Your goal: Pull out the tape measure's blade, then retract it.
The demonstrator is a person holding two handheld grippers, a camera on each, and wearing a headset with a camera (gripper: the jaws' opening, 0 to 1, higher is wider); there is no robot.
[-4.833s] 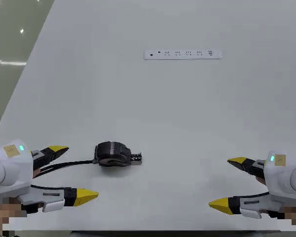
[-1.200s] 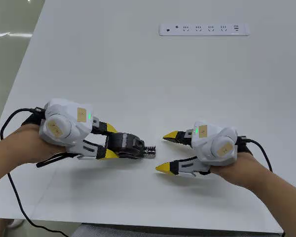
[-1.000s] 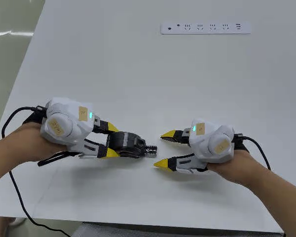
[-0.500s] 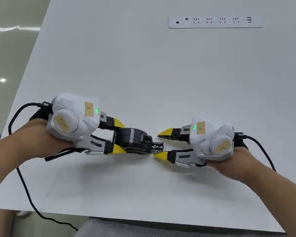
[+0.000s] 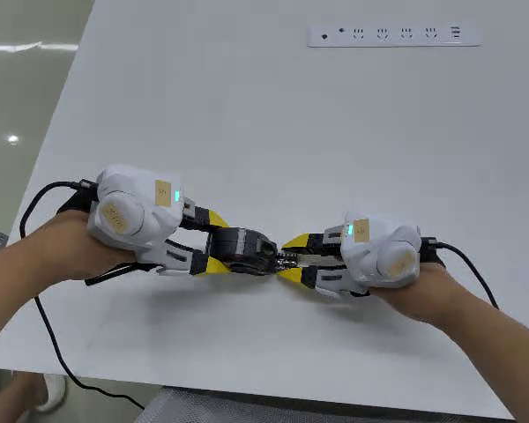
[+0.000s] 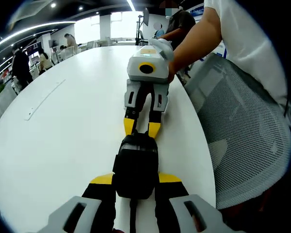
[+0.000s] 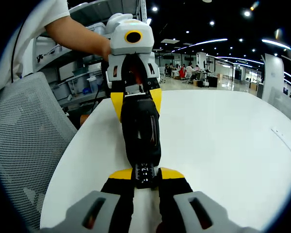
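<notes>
Head view, quick pls – where's the tape measure [image 5: 244, 249]?

Near the front edge of the white bench [image 5: 247, 132], betw. the two grippers. Case to the left, mouth to the right.

Left gripper [image 5: 216, 241]?

Holds the case. Its yellow-tipped fingers [image 5: 213, 264] clamp it, one on the far side, one on the near side. Left gripper view agrees: the black case sits right betw. the fingers and touches both.

And the right gripper [image 5: 291, 258]?

Faces the left one head-on from the opposite side, tips nearly meeting it. Fingers narrow, pinched on the blade end [image 5: 285, 259] at the case mouth.

Sure it's gripped, not just beside?

Right gripper view: the black end piece sits squeezed betw. both yellow tips, no gap either side. So yes, held.

How much blade is out?

Hardly any. End piece is just beside the case mouth, w/ only a short silvery bit betw. them in head view.

Anything else on the bench?

White power strip [image 5: 393, 35] at the far side, well apart from the work. Black cable [image 5: 35, 291] runs from behind the left gripper down past the bench's front edge.

Off the bench?

Grey mesh chair [image 6: 233, 121] beside it in both gripper views. People far back in the room, too small for detail.
</notes>
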